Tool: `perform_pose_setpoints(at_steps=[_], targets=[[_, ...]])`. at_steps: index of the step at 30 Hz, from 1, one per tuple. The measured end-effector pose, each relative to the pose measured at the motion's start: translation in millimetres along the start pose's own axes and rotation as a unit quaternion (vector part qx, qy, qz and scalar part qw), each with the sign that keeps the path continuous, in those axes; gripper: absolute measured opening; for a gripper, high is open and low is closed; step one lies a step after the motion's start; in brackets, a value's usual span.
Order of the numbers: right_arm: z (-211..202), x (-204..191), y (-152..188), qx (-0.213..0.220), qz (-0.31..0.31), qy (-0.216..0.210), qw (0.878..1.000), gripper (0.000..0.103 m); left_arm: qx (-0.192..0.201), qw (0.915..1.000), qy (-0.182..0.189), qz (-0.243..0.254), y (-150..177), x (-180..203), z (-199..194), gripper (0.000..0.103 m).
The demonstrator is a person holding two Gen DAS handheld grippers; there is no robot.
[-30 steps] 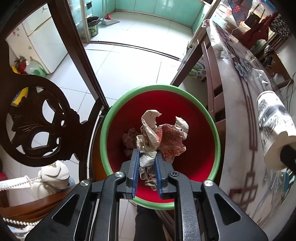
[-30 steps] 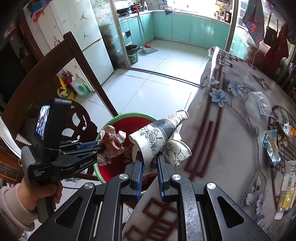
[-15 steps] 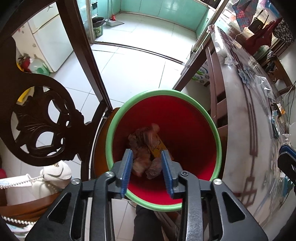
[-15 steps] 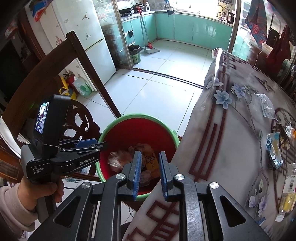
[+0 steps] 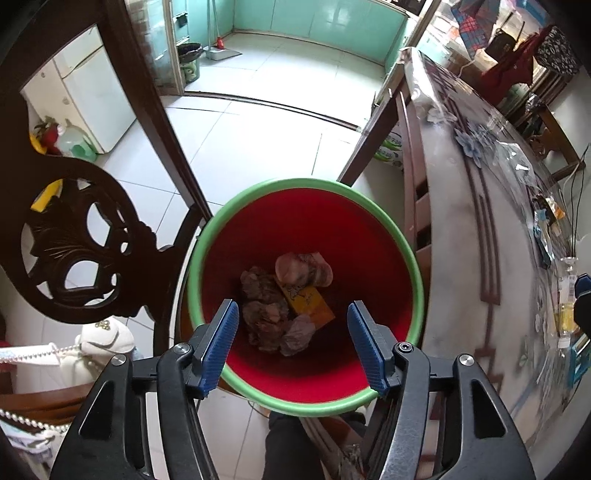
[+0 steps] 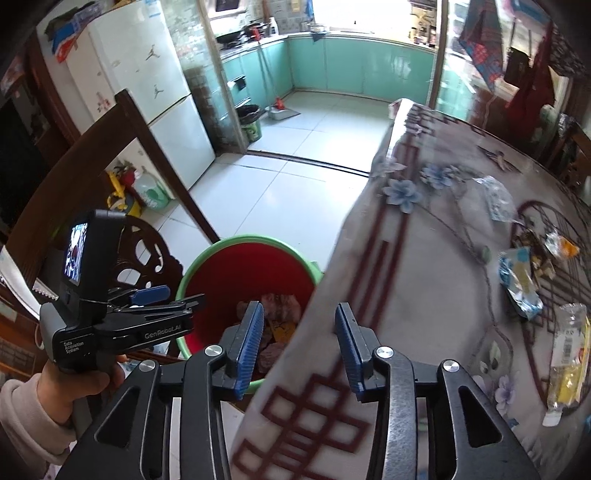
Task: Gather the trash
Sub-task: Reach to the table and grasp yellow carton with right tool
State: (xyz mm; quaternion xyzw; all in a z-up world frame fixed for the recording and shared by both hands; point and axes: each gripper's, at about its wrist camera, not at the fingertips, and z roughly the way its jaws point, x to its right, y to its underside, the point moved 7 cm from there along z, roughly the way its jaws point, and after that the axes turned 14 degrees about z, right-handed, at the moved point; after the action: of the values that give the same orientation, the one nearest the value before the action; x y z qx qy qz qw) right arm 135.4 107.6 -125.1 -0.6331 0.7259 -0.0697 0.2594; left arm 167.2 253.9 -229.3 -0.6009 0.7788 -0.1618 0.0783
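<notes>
Crinkly, light wrappers [image 6: 519, 282] wait on the worktop [image 6: 436, 288], best pinched at a raised fold, while dropped trash [image 5: 284, 302] lies in the red bin [image 5: 384, 229] below both grippers' [image 5: 291, 345] [image 6: 299, 345] just-opened, empty fingers.

A lived-in home: dining room opening onto a kitchen. My landmark is the surface [image 6: 436, 258], a dining table under a flowered plastic cloth. Beyond its far end, past a floor track, the kitchen has teal cabinets [image 6: 351, 70], a wok on the stove [image 6: 231, 36], and a broom and dustpan [image 6: 275, 103] on white tile. Left of the surface stands a white fridge [image 6: 147, 92] with stickers, and nearer, a carved dark wooden chair [image 5: 85, 236]. Clothes hang [image 6: 524, 81] behind the surface's far right side. A red bin with a green rim [image 5: 306, 295] sits at its near left edge.
</notes>
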Motion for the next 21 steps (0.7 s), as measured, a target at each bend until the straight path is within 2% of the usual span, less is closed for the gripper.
perform_pose_setpoints(at_steps=[6, 10, 16, 21], targets=[[-20, 40, 2, 0.014, 0.031, 0.014, 0.999, 0.04, -0.001, 0.9999, 0.0, 0.015, 0, 22, -3, 0.063], [-39, 86, 6, 0.028, 0.059, 0.042, 0.997, 0.041, 0.004, 0.9996, -0.002, 0.029, -1, 40, -11, 0.064], [-81, 204, 7, 0.056, 0.12, 0.103, 0.986, 0.043, 0.017, 0.9996, -0.008, 0.022, -2, 72, -24, 0.064], [-112, 308, 7, 0.072, 0.16, 0.153, 0.973, 0.043, 0.029, 0.9993, -0.008, 0.021, -4, 117, -35, 0.064]])
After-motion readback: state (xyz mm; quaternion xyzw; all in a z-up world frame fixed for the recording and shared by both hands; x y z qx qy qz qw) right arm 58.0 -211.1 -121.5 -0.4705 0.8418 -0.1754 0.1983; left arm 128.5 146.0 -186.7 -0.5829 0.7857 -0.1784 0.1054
